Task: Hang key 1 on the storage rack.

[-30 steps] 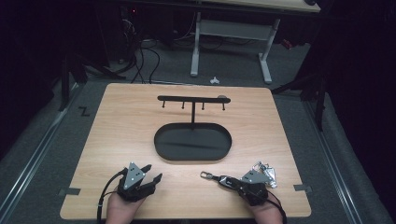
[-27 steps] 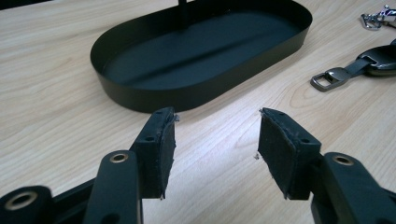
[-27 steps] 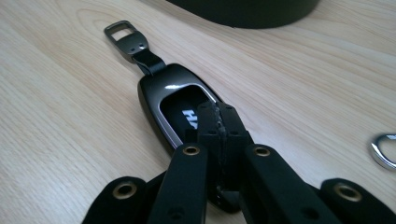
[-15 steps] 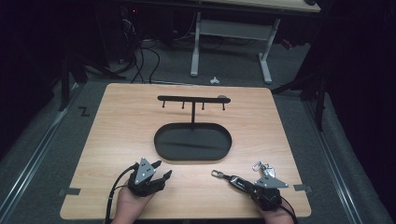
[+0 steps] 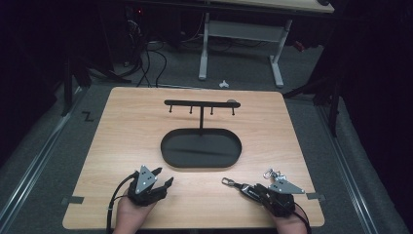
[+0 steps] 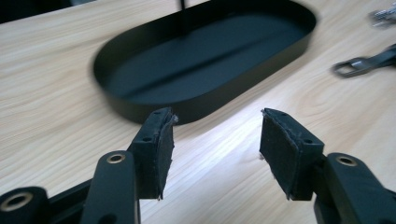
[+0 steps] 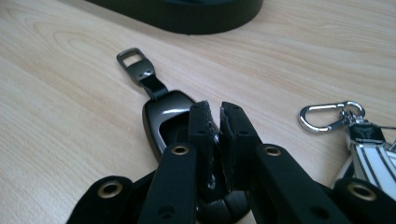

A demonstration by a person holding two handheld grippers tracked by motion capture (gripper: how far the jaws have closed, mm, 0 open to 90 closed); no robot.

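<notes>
table (image 5: 122, 141): light wood top, bearing all items below.
tray (image 5: 201, 148): black oval, at table centre; taken as landmark. a thin post rose from its far edge to a black hook bar (image 5: 199, 103) with short pegs.
left gripper (image 5: 159, 177): on the table near side of the tray, toward its left end, held by a hand (image 5: 130, 214). jaws stood spread wide, nothing between the pads (image 6: 161, 149); bare wood showed in the gap, tray rim just beyond.
right gripper (image 5: 253, 190): near side of the tray, past its right end. jaws were pressed almost together over a key fob (image 7: 163, 119); whether they pinched it could not be told.
key fob: glossy black, flat on the wood, its metal loop pointing toward the tray.
keyring (image 7: 327, 116): silver clip with a striped tag, just right of the right gripper, farther from the tray.
</notes>
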